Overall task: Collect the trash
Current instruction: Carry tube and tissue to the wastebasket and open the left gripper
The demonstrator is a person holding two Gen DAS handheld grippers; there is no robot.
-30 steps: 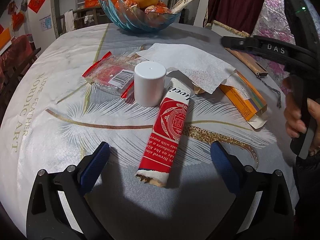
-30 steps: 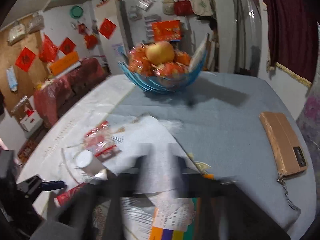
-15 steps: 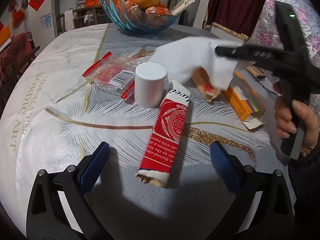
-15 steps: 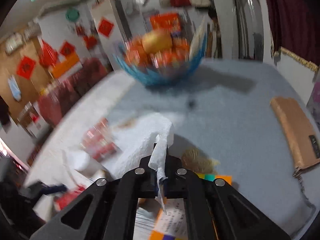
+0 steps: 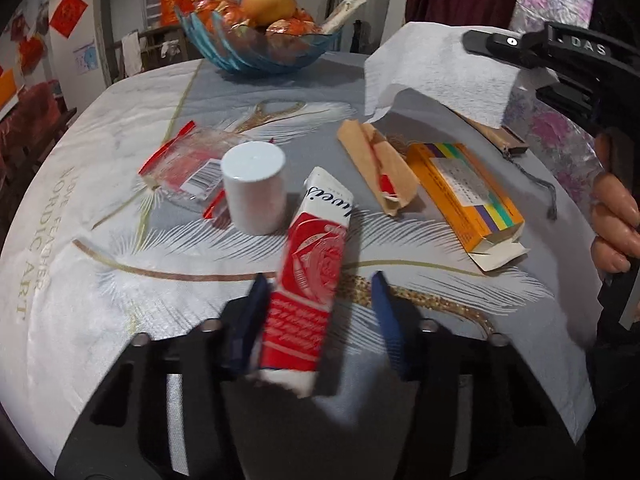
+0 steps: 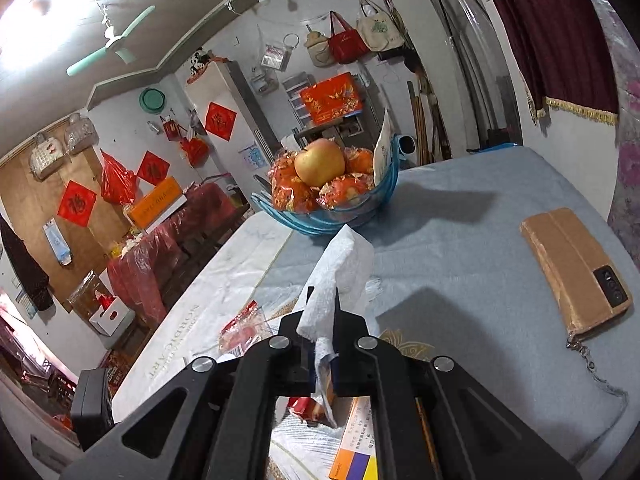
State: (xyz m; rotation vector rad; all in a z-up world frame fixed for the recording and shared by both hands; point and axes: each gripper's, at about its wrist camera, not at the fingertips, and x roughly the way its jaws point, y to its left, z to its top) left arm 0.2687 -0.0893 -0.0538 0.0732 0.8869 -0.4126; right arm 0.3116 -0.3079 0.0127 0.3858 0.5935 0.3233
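Round table, blue bowl of fruit, right gripper pinching tissue, left gripper spread around red carton

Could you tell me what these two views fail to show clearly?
- Red carton: its print is motion-blurred in the left wrist view, and whether the left claw touches it is unclear.
- Orange box: mostly hidden behind the right claw in the right wrist view.
- Any trash bin: outside both views.

Left wrist view low, close over table; right higher; both face fruit bowl.
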